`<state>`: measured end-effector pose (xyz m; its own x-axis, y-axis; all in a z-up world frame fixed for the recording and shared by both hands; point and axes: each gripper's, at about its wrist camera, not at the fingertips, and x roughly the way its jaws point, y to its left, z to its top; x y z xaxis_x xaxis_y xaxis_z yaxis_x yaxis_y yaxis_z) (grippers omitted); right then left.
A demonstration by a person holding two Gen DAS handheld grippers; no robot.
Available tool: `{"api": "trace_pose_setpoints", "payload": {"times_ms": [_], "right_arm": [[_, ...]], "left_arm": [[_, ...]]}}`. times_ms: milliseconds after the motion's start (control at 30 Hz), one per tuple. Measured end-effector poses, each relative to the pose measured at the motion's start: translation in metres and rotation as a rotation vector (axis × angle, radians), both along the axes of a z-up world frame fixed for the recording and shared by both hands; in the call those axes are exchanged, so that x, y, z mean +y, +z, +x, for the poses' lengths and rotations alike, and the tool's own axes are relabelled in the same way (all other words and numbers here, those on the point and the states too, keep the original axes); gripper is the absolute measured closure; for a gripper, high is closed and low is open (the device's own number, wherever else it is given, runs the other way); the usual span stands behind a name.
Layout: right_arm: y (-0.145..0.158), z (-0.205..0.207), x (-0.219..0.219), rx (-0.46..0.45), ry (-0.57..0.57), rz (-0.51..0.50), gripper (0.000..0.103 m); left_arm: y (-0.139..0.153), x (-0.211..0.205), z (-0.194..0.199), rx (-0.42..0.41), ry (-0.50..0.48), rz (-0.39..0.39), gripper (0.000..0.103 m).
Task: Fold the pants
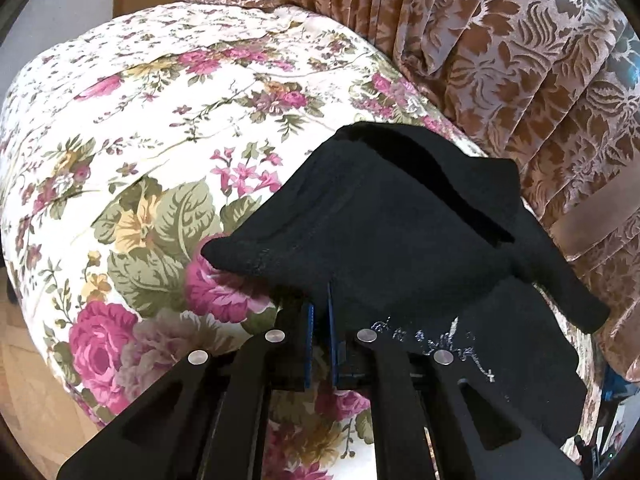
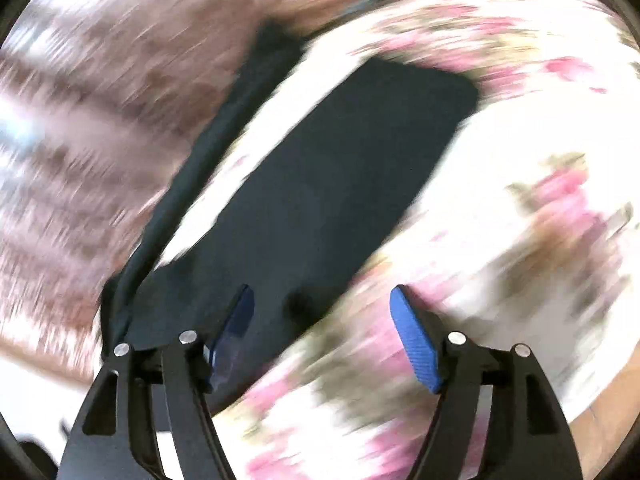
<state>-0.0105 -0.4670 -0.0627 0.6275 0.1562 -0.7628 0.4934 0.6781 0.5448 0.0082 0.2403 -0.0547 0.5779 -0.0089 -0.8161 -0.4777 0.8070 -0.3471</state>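
The black pants (image 1: 400, 216) lie on a floral bedspread (image 1: 160, 128). In the left wrist view my left gripper (image 1: 320, 304) is shut on an edge of the pants and holds a fold of the cloth lifted over the rest; silver lettering (image 1: 440, 340) shows on the lower layer. In the right wrist view, which is motion-blurred, a pant leg (image 2: 340, 168) lies stretched away across the bedspread (image 2: 520, 160). My right gripper (image 2: 324, 300) is open and empty, its blue pads (image 2: 416, 344) apart just above the near end of the leg.
A brown patterned curtain (image 1: 520, 60) hangs along the far side of the bed and shows blurred in the right wrist view (image 2: 100, 120). Wooden floor (image 1: 24, 380) lies at the lower left beside the bed edge.
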Motion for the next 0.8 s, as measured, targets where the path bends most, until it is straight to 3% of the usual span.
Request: {"api": "trace_pose_setpoints", "payload": {"times_ms": [67, 200, 233, 267, 333, 467, 633, 800], "right_arm": [[-0.005, 0.009, -0.029, 0.007, -0.057, 0.015, 0.04], [-0.007, 0.044, -0.052, 0.025, -0.091, -0.007, 0.041], [-0.008, 0.054, -0.054, 0.039, -0.1, -0.019, 0.051], [-0.008, 0.062, -0.055, 0.052, -0.093, -0.033, 0.075], [-0.003, 0.071, -0.054, 0.072, -0.062, -0.078, 0.089], [0.033, 0.056, -0.054, 0.02, -0.047, -0.188, 0.091], [0.071, 0.029, -0.069, -0.049, -0.083, -0.204, 0.092], [0.054, 0.008, -0.075, 0.013, -0.11, -0.19, 0.092]], "left_arm": [[-0.002, 0.0, -0.001, 0.008, 0.007, 0.002, 0.098], [0.0, -0.004, -0.002, 0.015, 0.014, 0.02, 0.098], [0.002, -0.005, -0.002, 0.017, 0.014, 0.027, 0.098], [0.004, -0.005, -0.001, 0.018, 0.015, 0.029, 0.098], [0.012, -0.006, -0.002, 0.006, 0.009, 0.035, 0.098], [0.032, -0.004, -0.006, -0.034, 0.009, 0.034, 0.098], [0.059, -0.005, -0.012, -0.094, -0.02, 0.03, 0.098], [0.045, -0.007, -0.022, -0.055, -0.027, 0.023, 0.098]]}}
